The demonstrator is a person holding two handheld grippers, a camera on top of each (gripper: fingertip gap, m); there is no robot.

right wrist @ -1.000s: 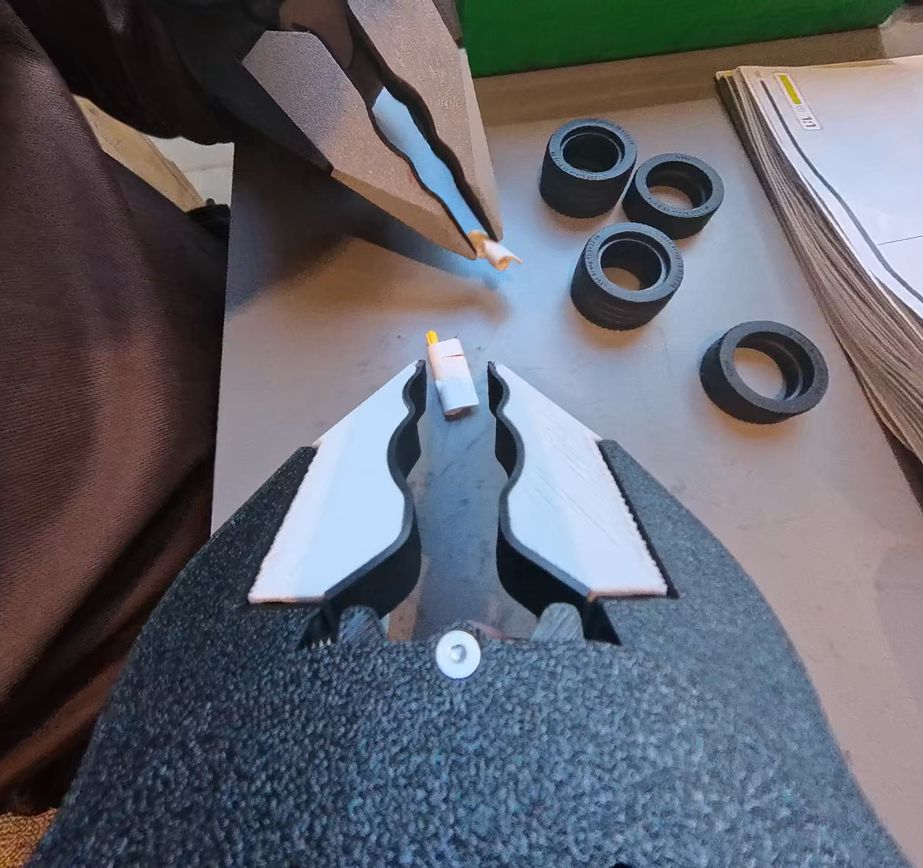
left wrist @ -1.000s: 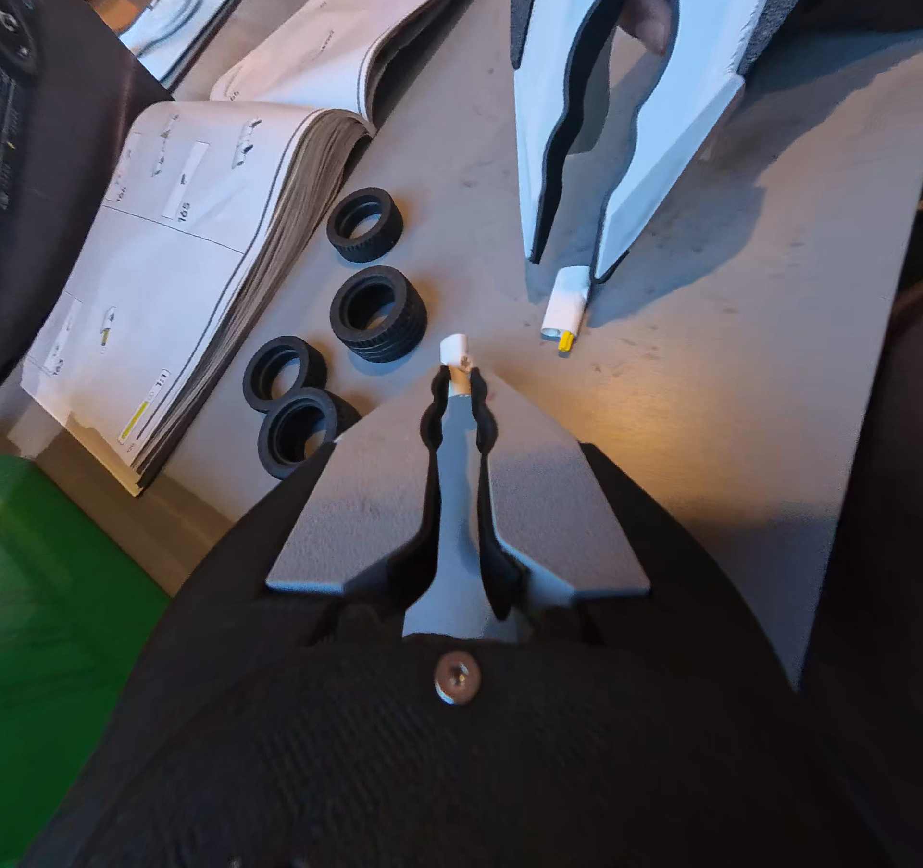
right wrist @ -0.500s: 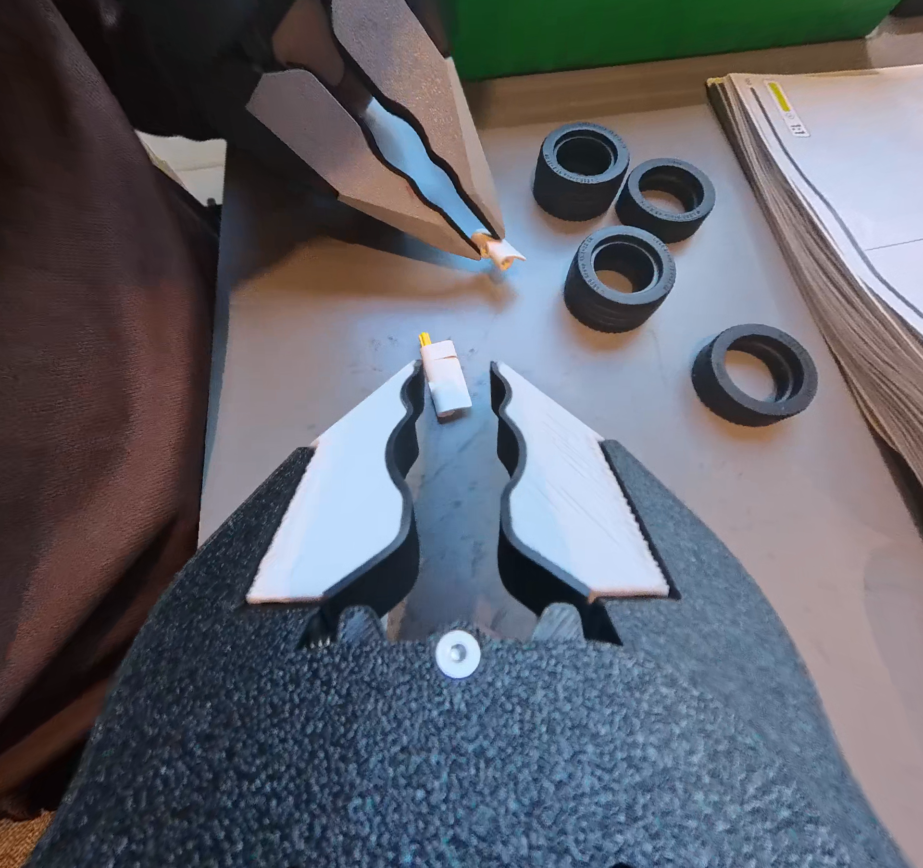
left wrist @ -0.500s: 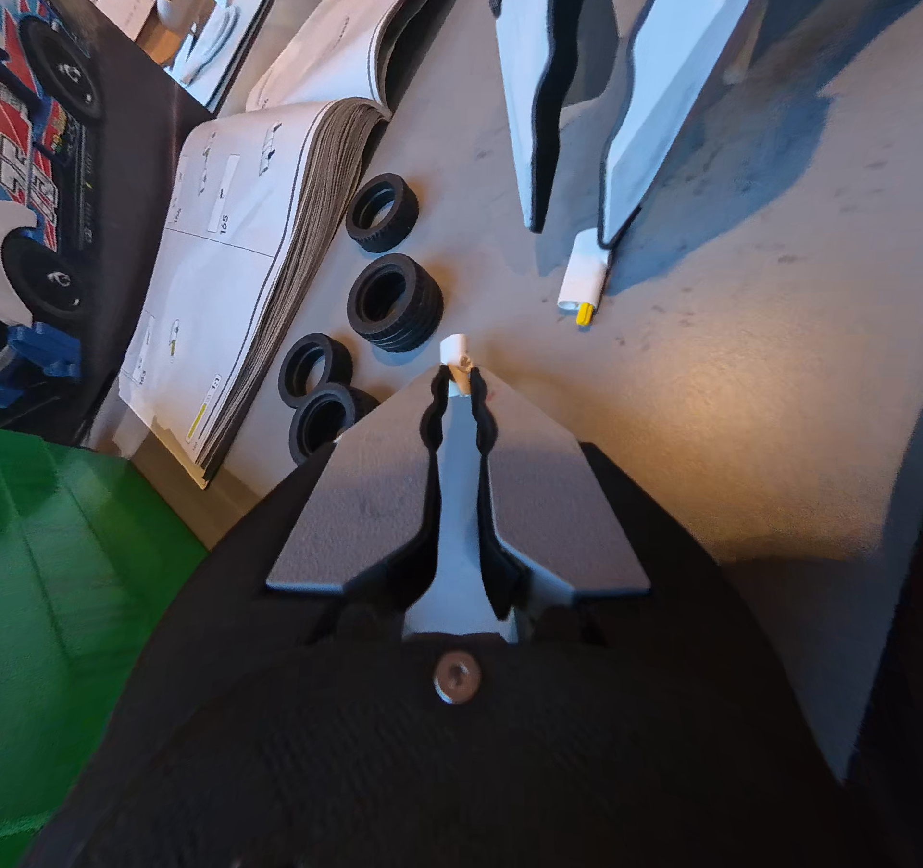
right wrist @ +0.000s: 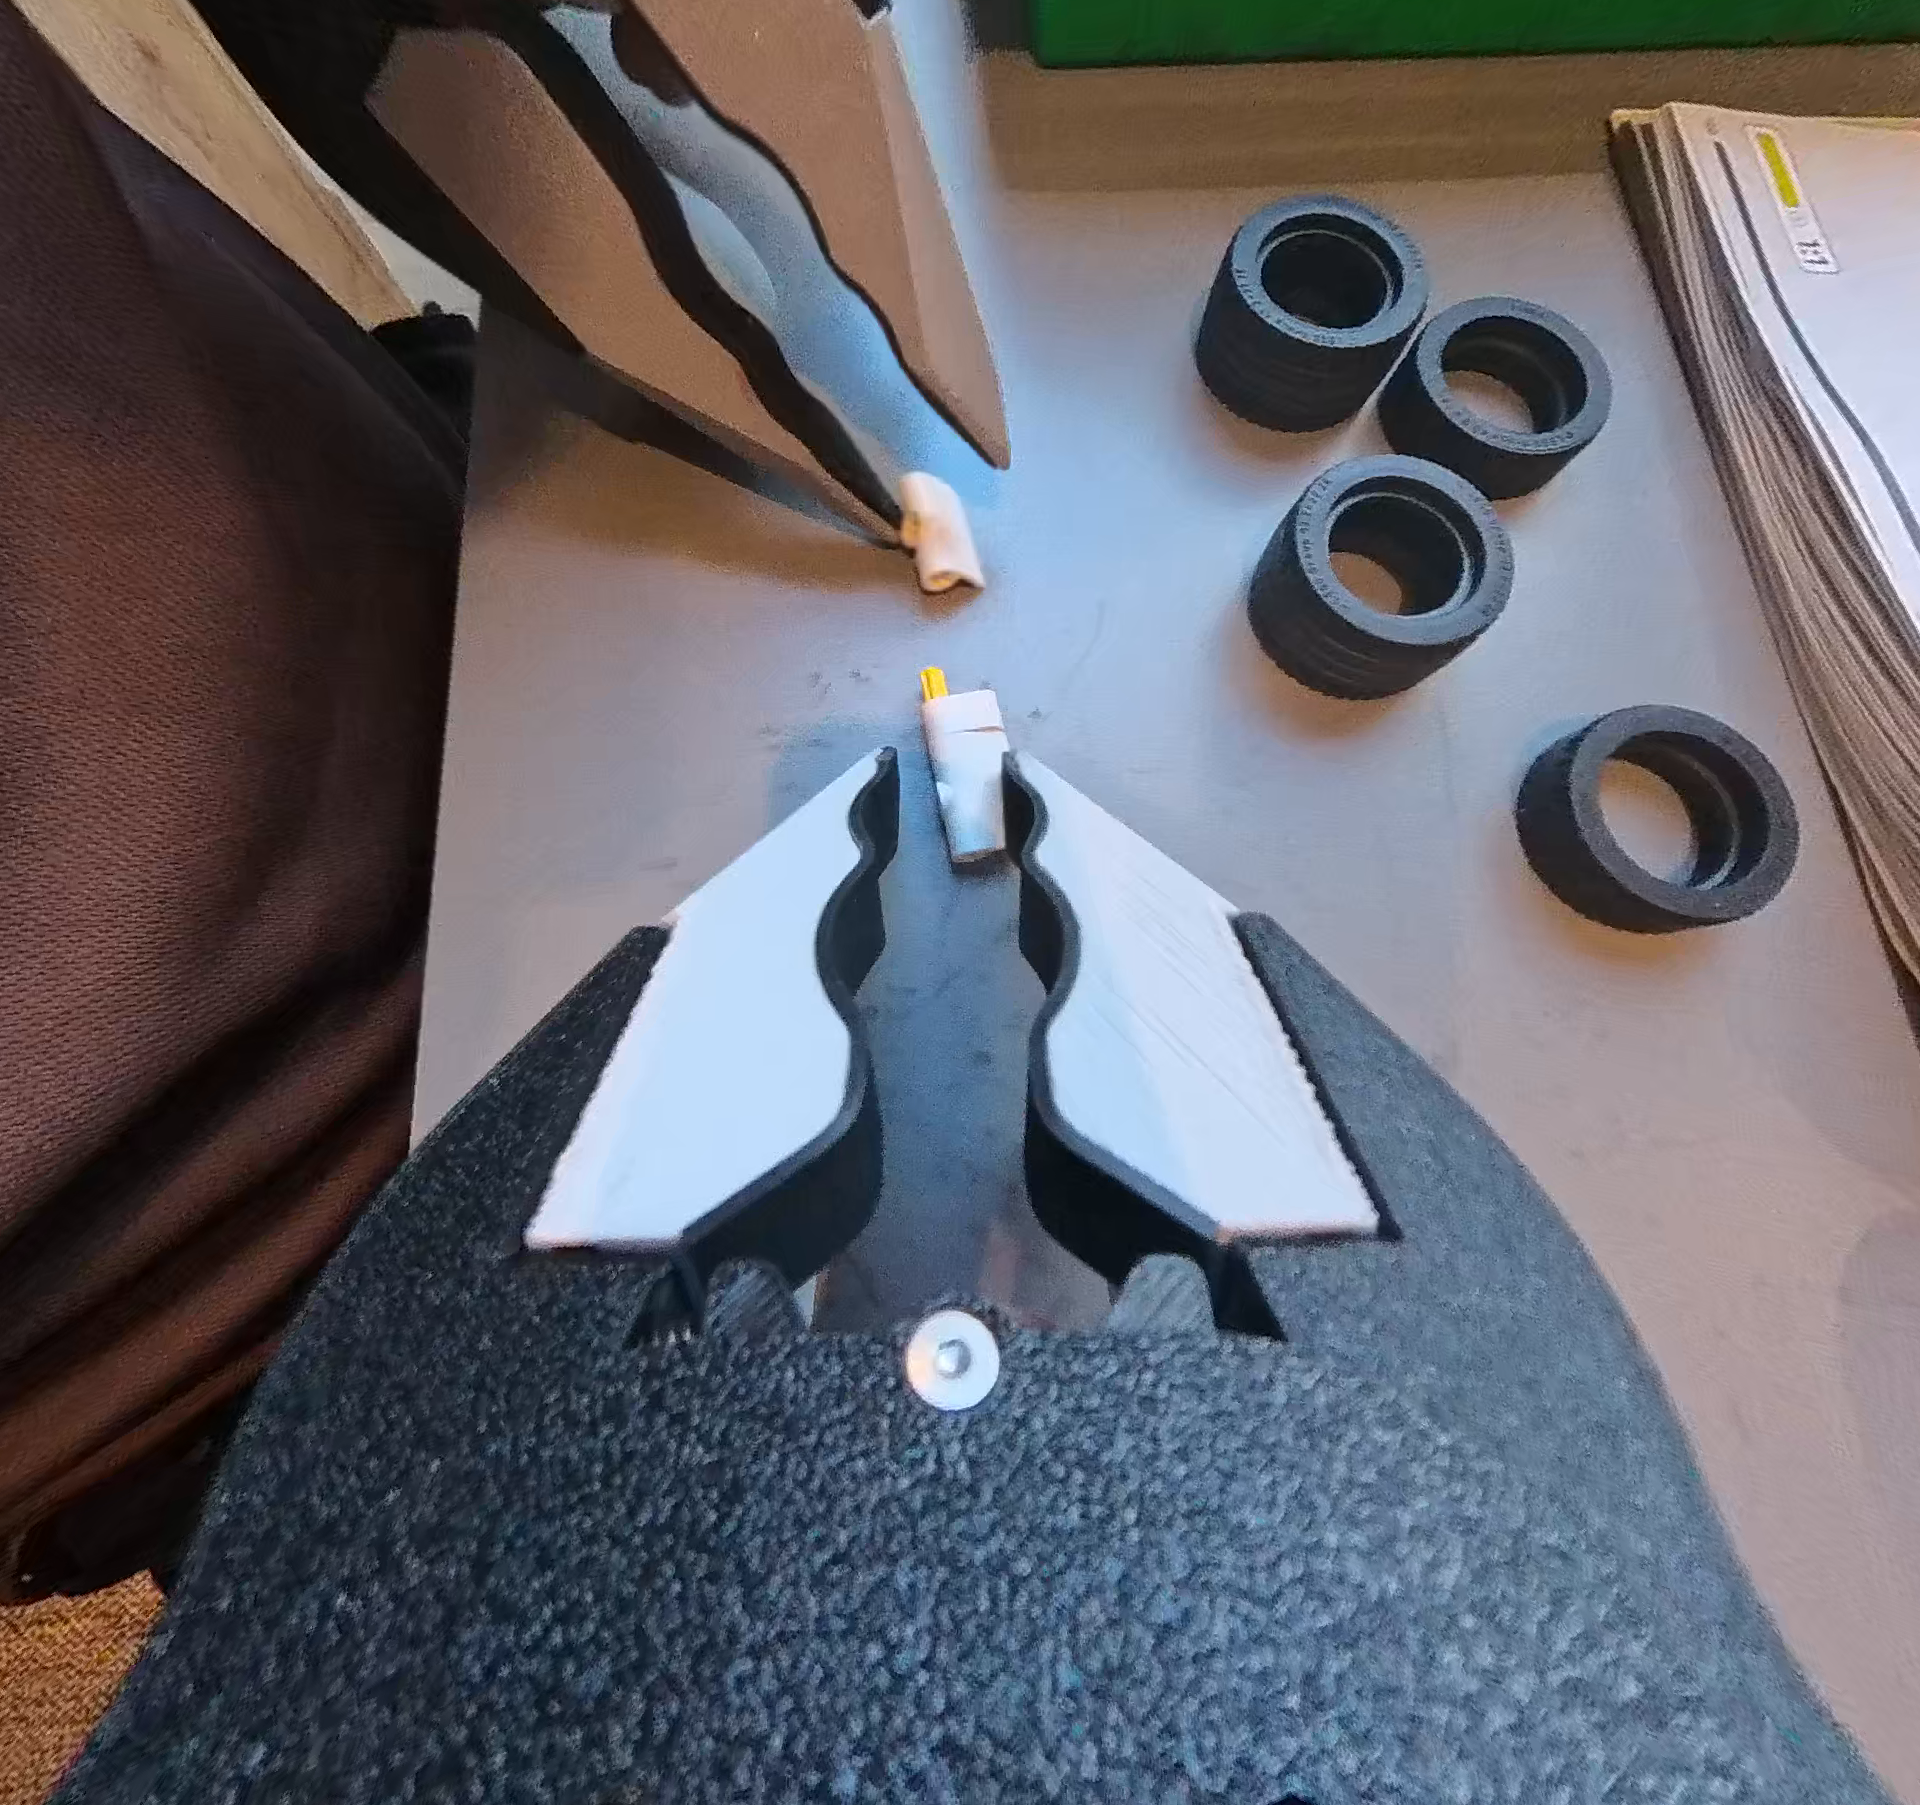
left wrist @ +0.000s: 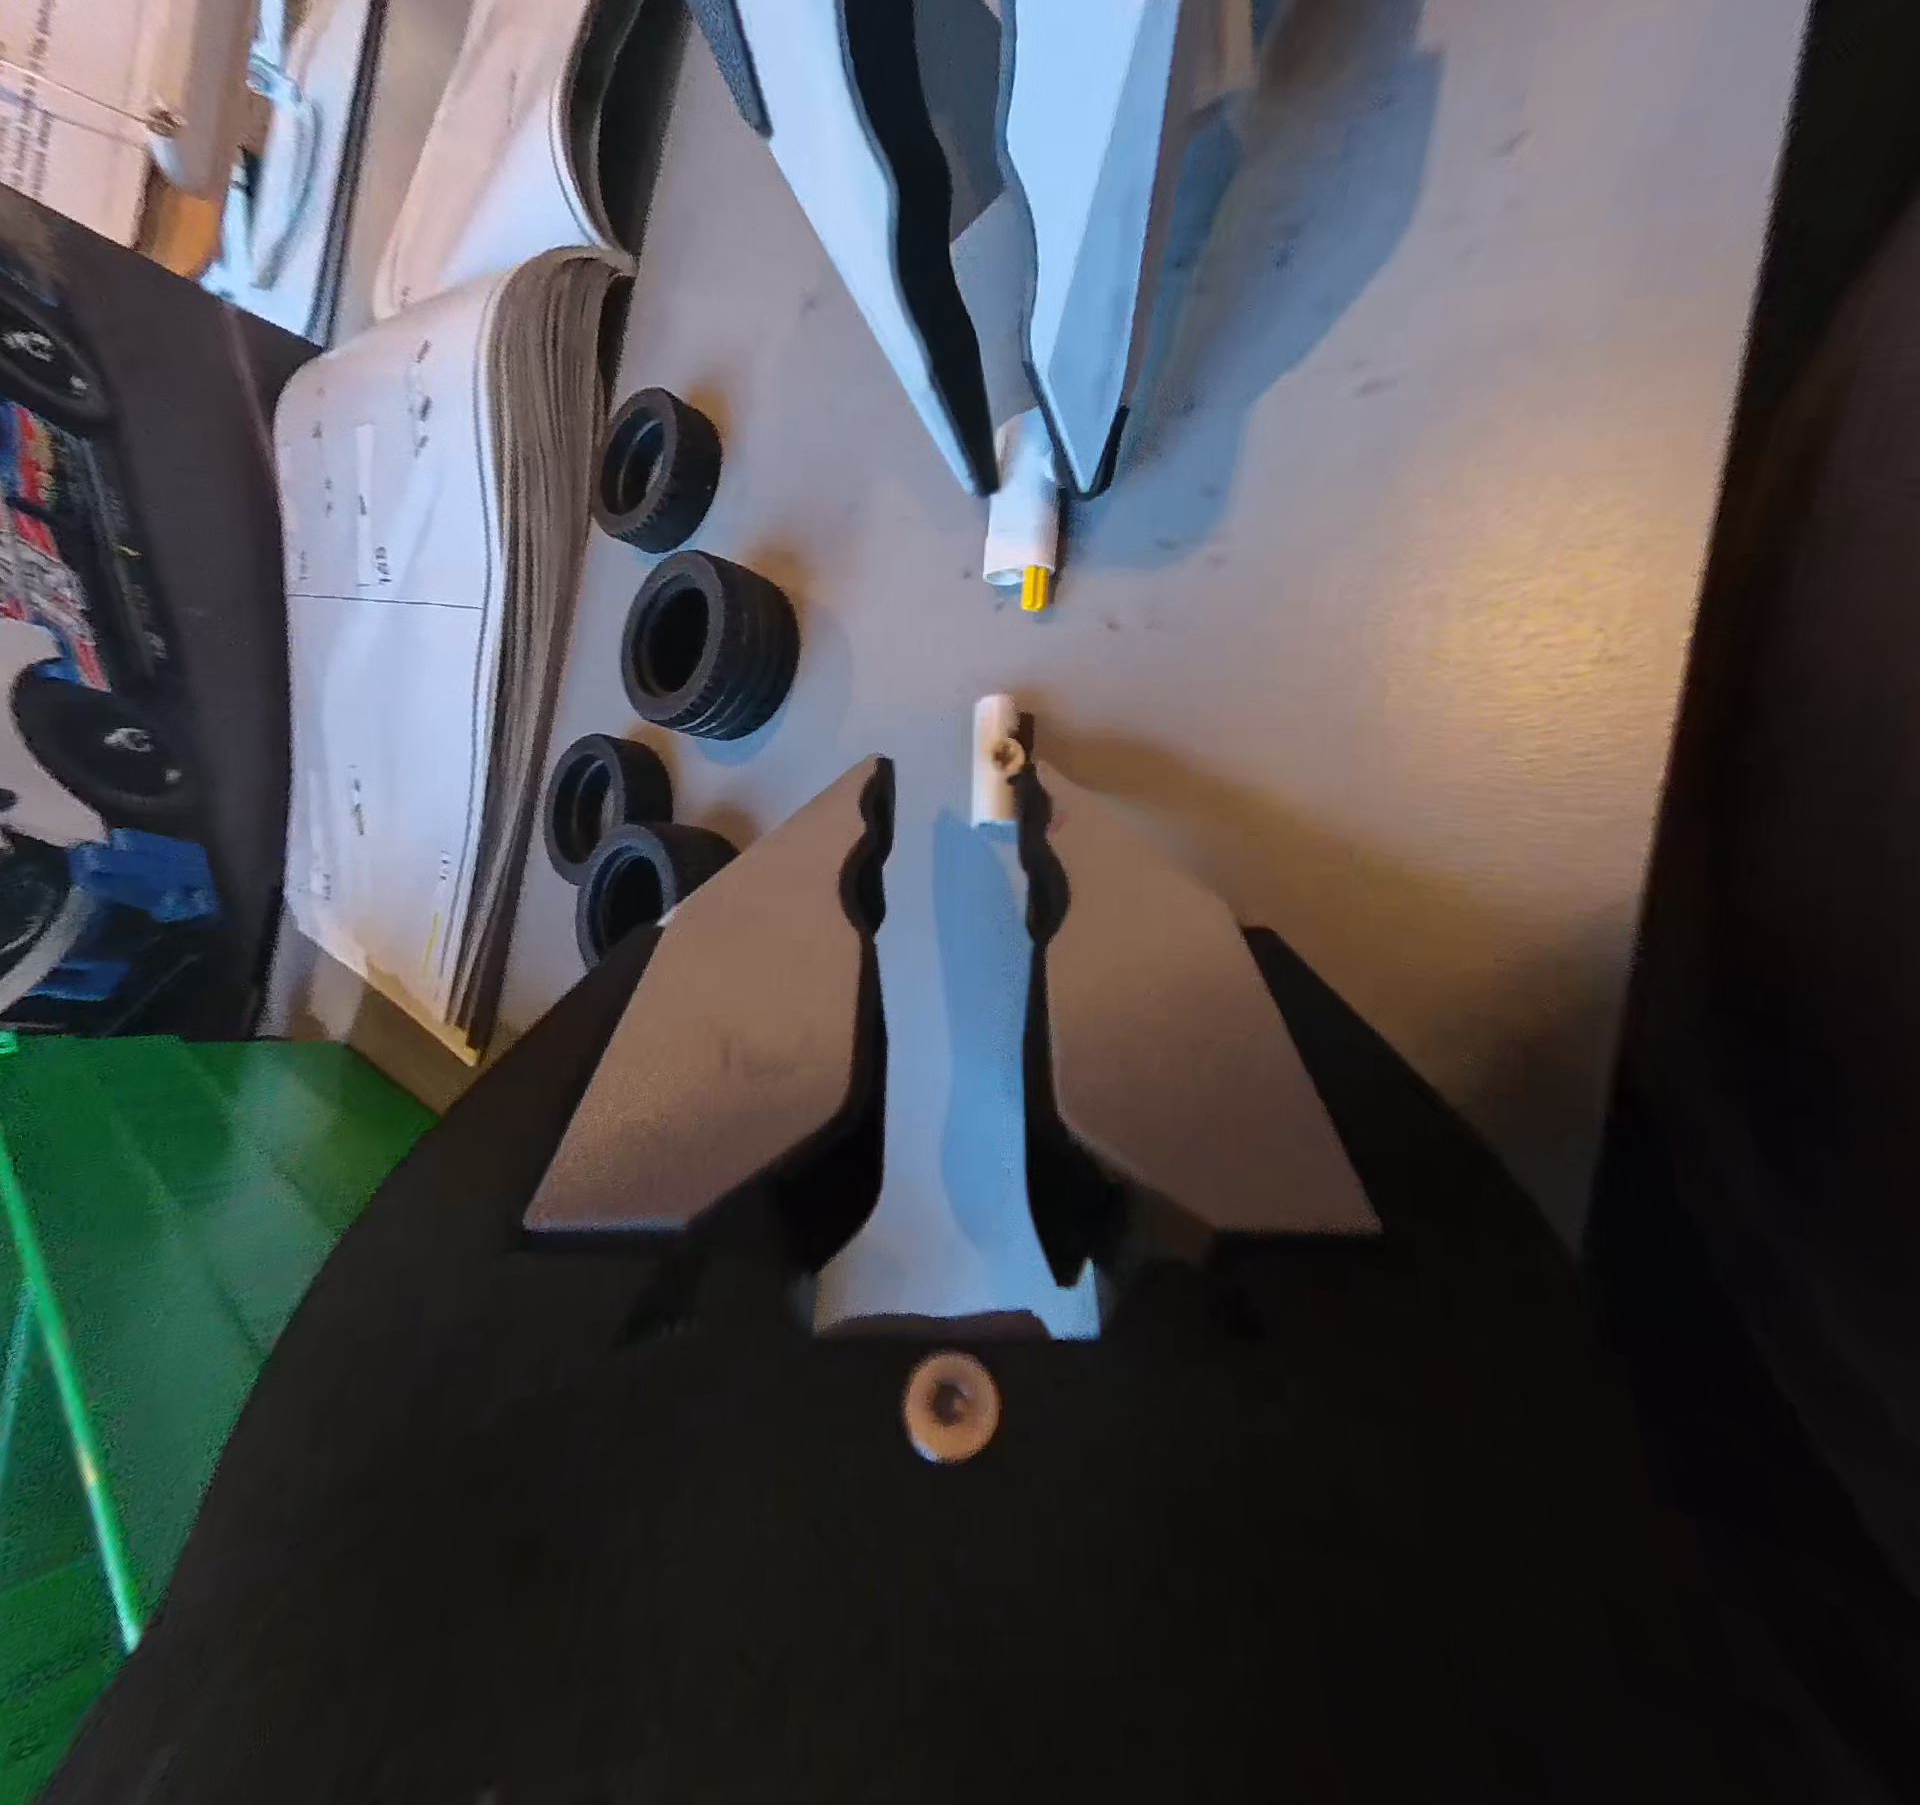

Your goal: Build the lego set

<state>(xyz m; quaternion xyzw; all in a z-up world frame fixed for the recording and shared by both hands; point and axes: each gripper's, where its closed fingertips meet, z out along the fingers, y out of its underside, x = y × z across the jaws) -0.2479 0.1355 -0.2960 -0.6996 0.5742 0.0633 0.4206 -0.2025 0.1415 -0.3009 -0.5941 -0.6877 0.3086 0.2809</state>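
Left wrist view: left gripper (left wrist: 951,779) is sitting w/ jaws apart, small white connector (left wrist: 992,763) leaning against one fingertip. Right gripper (right wrist: 945,779) is also gaping, white piece w/ yellow pin (right wrist: 966,779) lying btwn its tips on the grey table (right wrist: 1455,1028), 4 black tires (right wrist: 1382,576) nearby.

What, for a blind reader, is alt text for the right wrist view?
Open right gripper straddles a white piece with a yellow pin on a table. Beyond, a smaller piece lies at the open left gripper; four tyres lie right.
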